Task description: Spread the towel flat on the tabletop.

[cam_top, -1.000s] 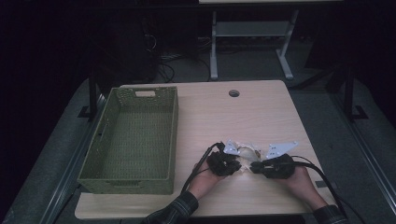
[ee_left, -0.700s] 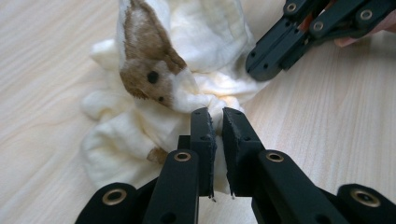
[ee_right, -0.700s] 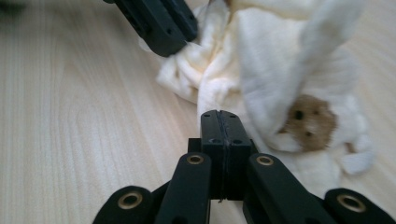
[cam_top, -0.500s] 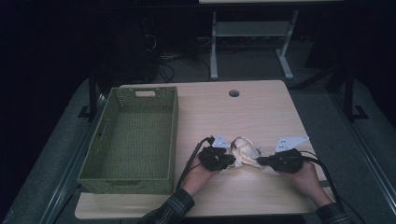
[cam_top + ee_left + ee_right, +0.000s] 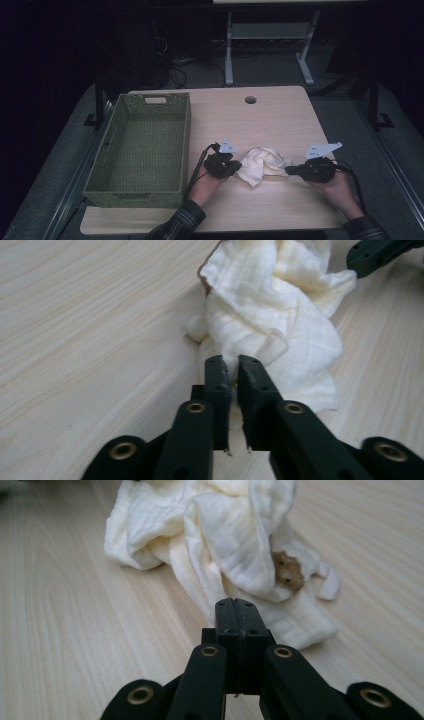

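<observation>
A crumpled cream cloth (image 5: 260,164) lies on the wooden table (image 5: 270,115), between my two grippers. In the left gripper view the cloth (image 5: 272,315) has a fold caught in the narrow gap between the jaws of my left gripper (image 5: 231,365). That left gripper (image 5: 231,167) sits at the cloth's left edge. My right gripper (image 5: 235,604) has its jaws pressed flat together with no cloth showing between them. Its tips sit at the near edge of the cloth (image 5: 230,535), which bears a small brown patch (image 5: 287,572). In the high view my right gripper (image 5: 290,170) is at the cloth's right edge.
An open green woven basket (image 5: 102,187) stands on the left part of the table, with nothing seen inside it. A round cable hole (image 5: 250,100) is near the far edge. Metal stand legs (image 5: 230,50) rise beyond the table in the dark.
Both hands have drawn apart, the left gripper to the left and the right gripper to the right. The cloth now lies wider between them.
</observation>
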Available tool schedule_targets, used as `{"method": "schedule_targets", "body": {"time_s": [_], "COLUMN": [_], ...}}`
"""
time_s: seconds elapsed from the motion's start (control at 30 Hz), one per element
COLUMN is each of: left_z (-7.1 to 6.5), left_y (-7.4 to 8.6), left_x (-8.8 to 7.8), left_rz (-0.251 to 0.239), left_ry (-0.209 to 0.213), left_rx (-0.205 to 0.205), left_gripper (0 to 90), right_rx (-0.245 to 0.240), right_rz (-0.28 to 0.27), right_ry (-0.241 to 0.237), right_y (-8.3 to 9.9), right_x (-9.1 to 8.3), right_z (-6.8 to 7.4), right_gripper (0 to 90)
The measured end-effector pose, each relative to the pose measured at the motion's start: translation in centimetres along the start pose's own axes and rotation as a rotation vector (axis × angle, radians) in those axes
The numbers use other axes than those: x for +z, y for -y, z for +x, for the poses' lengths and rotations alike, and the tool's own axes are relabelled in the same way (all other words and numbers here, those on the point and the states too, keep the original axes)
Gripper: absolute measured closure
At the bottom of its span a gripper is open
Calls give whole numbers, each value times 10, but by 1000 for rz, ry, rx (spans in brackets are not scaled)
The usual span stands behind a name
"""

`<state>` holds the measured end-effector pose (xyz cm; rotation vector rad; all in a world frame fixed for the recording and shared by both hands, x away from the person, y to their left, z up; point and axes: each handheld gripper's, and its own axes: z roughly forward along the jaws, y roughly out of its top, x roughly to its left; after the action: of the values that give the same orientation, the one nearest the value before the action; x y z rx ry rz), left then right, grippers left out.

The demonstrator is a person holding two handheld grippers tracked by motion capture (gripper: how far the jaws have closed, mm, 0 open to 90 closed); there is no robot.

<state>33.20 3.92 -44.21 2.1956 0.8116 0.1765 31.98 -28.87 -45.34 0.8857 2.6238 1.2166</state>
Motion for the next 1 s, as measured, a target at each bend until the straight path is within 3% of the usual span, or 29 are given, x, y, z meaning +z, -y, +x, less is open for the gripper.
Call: {"method": "schedule_targets", "body": {"time_s": [0.13, 0.23, 0.37, 0.47, 0.57, 0.67, 0.77, 0.93, 1.0], "left_z": [-1, -4, -13, -19, -18, -14, -10, -3, -3], "left_y": [0, -2, -5, -8, -8, -7, -6, -2, -1], "left_x": [0, 1, 5, 10, 15, 13, 9, 3, 2], "left_rz": [-21, -30, -48, -44, -33, -30, -34, -31, -31], "left_ry": [16, 38, 47, 20, -14, -27, -38, -55, -58], "left_rx": [-7, 19, 53, 79, 81, 66, 56, 37, 31], "left_gripper": [668, 546, 469, 455, 502, 692, 832, 859, 858], "right_rx": [-14, -15, -15, -18, -19, -23, -19, -21, -17], "right_rz": [20, 23, 25, 24, 27, 27, 15, -22, -30], "right_ry": [-11, -17, -20, -20, -18, -23, -30, 4, 30], "right_y": [1, 1, 1, 1, 1, 1, 2, 0, -2], "right_x": [3, 5, 5, 6, 6, 6, 3, -8, -9], "right_z": [3, 4, 5, 5, 6, 6, 5, 0, -8], "right_gripper": [897, 897, 893, 893, 893, 888, 816, 755, 743]}}
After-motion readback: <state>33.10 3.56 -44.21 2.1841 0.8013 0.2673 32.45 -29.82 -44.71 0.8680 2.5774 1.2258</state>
